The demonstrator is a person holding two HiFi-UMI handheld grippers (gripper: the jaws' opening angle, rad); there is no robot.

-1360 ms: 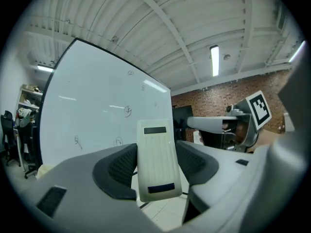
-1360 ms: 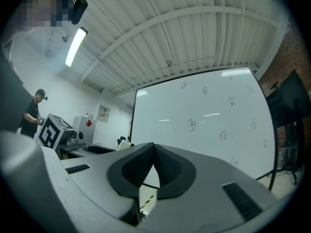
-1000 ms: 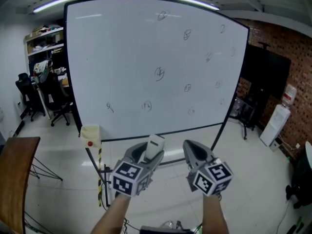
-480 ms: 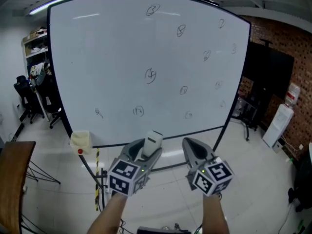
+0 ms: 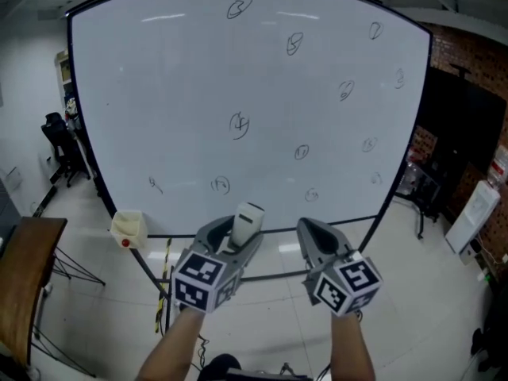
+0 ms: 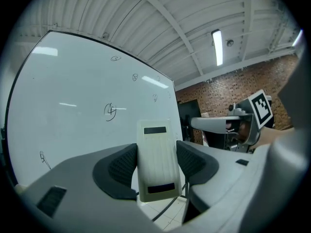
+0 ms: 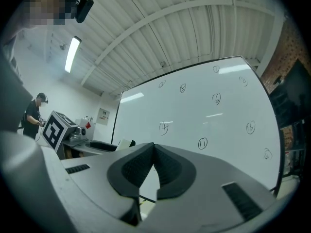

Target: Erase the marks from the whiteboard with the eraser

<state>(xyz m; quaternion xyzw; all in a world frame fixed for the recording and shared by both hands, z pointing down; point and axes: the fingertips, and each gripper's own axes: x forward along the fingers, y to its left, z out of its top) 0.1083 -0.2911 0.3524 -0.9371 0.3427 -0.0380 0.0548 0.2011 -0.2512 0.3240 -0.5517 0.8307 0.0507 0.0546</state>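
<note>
A large whiteboard (image 5: 175, 94) stands ahead, with several small circled number marks such as one at the middle (image 5: 239, 124) and one at the top (image 5: 236, 8). My left gripper (image 5: 238, 232) is shut on a cream eraser (image 5: 246, 220), held upright below the board's bottom edge. In the left gripper view the eraser (image 6: 156, 161) sits squeezed between the two dark pads (image 6: 121, 166). My right gripper (image 5: 311, 238) is beside it, shut with nothing held; its pads (image 7: 138, 166) meet in the right gripper view. Both are apart from the board.
A pale cloth and a red item (image 5: 128, 228) hang at the board's lower left corner. A wooden table (image 5: 22, 276) is at the left, office chairs (image 5: 57, 137) behind it. A brick wall (image 5: 476, 78) and white unit (image 5: 475, 213) stand at the right.
The whiteboard has grown larger and closer in the head view and shifted left. Both grippers keep their places in the frame, the eraser still held in the left one.
</note>
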